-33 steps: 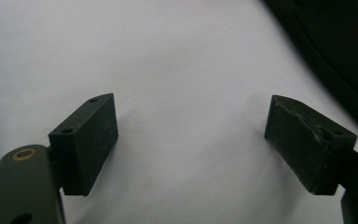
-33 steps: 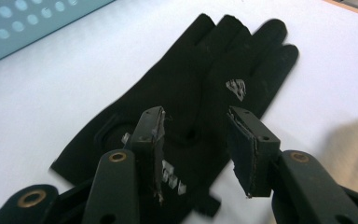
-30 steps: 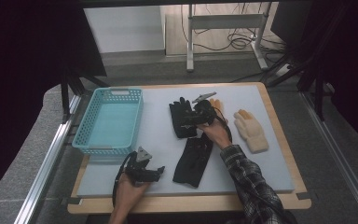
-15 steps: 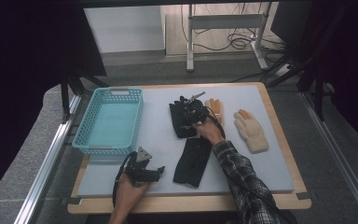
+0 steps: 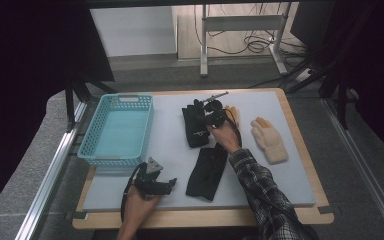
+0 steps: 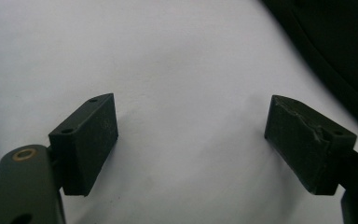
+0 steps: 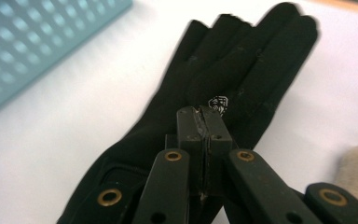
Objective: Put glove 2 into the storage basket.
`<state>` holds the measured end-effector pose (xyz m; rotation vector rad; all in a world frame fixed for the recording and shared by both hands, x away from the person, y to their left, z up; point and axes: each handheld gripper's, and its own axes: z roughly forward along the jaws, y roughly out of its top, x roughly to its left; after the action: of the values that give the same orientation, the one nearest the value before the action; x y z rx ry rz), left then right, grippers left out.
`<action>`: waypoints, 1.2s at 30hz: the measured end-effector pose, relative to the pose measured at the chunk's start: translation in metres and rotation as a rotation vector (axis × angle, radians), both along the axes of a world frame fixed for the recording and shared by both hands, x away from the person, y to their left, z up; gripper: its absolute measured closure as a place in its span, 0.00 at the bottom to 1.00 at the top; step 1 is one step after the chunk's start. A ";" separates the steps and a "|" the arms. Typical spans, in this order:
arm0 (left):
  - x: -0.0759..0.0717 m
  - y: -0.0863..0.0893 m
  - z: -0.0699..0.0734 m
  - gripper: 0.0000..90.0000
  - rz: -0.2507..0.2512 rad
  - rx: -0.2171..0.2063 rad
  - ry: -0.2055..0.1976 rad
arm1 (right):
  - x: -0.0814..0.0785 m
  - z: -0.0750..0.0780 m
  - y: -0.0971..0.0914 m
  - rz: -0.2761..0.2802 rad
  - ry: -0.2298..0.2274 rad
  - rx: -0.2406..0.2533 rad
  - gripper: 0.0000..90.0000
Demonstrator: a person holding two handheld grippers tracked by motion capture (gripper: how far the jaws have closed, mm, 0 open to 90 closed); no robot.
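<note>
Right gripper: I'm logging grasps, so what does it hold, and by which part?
The right gripper is shut on the black glove, pinching fabric on its back near the small logo.

Grey floor (image 5: 145, 70), white wall panel (image 5: 130, 30) (cables (image 5: 252, 45) behind).

Ahead of my left gripper (image 5: 172, 181) the grey mat (image 5: 170, 150) lies bare, so there is open passage between its wide-apart jaws. Just to its right a black glove (image 5: 208, 172) blocks the way; the blue basket (image 5: 116, 129) stands close on the far left side. My right gripper (image 7: 204, 116) sits over a second black glove (image 7: 223, 70), with bare mat between that glove and the basket. To its right a tan glove (image 5: 270, 141) lies on the mat, with a strip of bare mat beyond it to the wooden edge (image 5: 300, 150).
</note>
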<state>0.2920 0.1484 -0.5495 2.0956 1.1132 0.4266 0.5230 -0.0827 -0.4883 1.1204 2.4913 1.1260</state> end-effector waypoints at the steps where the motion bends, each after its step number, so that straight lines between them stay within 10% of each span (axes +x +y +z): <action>1: 0.000 0.000 0.000 0.19 0.000 0.000 0.000 | -0.002 0.004 -0.001 -0.004 -0.002 0.013 0.97; 13: 0.000 0.000 0.000 0.19 -0.001 0.002 -0.003 | -0.038 0.033 -0.019 -0.030 -0.012 0.097 0.97; 21: 0.000 0.000 0.000 0.19 0.003 -0.001 -0.005 | -0.096 0.044 -0.042 -0.051 -0.021 0.155 0.97; 36: 0.000 -0.001 0.000 0.19 0.009 -0.006 -0.008 | -0.177 0.033 -0.080 -0.161 0.016 0.276 0.97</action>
<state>0.2918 0.1476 -0.5500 2.0828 1.1185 0.4345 0.3464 -0.1624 -0.4555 1.3770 2.2560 1.4477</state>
